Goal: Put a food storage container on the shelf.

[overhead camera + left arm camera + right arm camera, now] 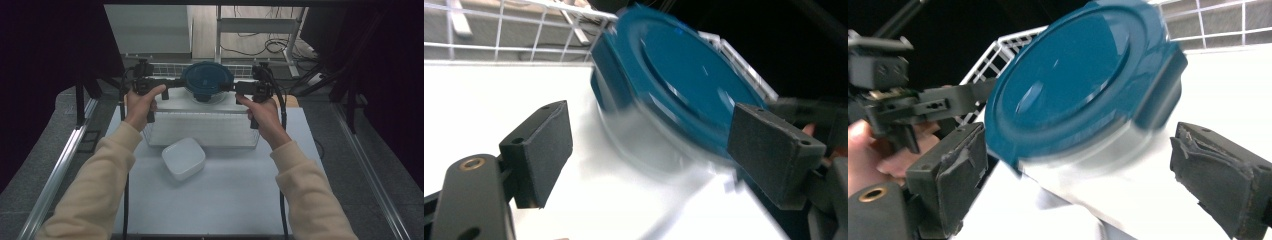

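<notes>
A: Where does the container lie, and what is it?

B: We see a round container [207, 82] with a dark blue lid [1073, 75] and a clear body, sitting at the far middle of the white wire basket [200, 127], on the pale surface inside it. Motion blur softens its lower rim in both gripper views.

A: How do the tools stand to it?

B: The left gripper [172, 84] lies just to its left and the right gripper [231, 86] just to its right, so we have it flanked along the left-right line, neither hand clearly nearer. In the left gripper view the pads [544, 150] are spread, with the container beyond and between them; in the right gripper view the pads [955, 172] are likewise spread, the lid ahead of them. We judge neither is pinching anything.

A: And outward from there?

B: A white square dish [183, 158] rests on the table [225, 200], near of the basket.
</notes>
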The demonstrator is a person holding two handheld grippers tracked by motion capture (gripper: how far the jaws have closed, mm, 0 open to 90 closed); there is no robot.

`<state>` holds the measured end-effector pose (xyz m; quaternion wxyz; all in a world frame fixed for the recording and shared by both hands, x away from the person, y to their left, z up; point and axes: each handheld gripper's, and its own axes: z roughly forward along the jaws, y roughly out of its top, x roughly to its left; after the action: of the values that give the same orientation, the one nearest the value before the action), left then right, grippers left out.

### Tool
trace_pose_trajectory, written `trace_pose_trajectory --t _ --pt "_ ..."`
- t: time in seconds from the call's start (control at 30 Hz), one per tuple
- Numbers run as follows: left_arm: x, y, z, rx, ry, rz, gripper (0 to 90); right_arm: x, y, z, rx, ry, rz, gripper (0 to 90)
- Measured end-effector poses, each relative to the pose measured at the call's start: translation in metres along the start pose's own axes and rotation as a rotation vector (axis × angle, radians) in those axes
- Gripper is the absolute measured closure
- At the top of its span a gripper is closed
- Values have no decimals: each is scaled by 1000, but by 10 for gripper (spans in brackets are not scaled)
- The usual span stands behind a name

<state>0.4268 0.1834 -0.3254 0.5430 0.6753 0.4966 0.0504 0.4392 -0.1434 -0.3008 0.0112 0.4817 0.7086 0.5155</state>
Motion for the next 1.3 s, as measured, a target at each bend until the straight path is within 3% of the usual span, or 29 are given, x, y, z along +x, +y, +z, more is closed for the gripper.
trace_pose_trajectory --t 0.27,0.43,0.7,0.8,0.9,1.0,1.13,1.3 --pt "-23 -56 -33 26 -34 92 199 6 -55 -31 9 -68 -208 95" --pt "-32 -95 -47 42 -54 136 205 1 -93 -47 -16 -95 -263 117" --pt "-41 -145 -61 64 -4 209 210 -6 -136 -62 16 -55 -287 136" --pt "-41 -165 -63 83 6 226 213 -12 -152 -65 10 -68 -294 147" --pt "-36 -184 -61 109 14 215 225 -21 -168 -66 14 -73 -278 155" --pt "-25 -199 -59 134 17 175 244 -29 -183 -66 25 -66 -262 166" --pt "-15 -213 -53 177 52 143 257 -39 -200 -62 60 -69 -270 189" --pt "-11 -220 -52 202 75 142 266 -49 -213 -58 96 -57 -265 204"
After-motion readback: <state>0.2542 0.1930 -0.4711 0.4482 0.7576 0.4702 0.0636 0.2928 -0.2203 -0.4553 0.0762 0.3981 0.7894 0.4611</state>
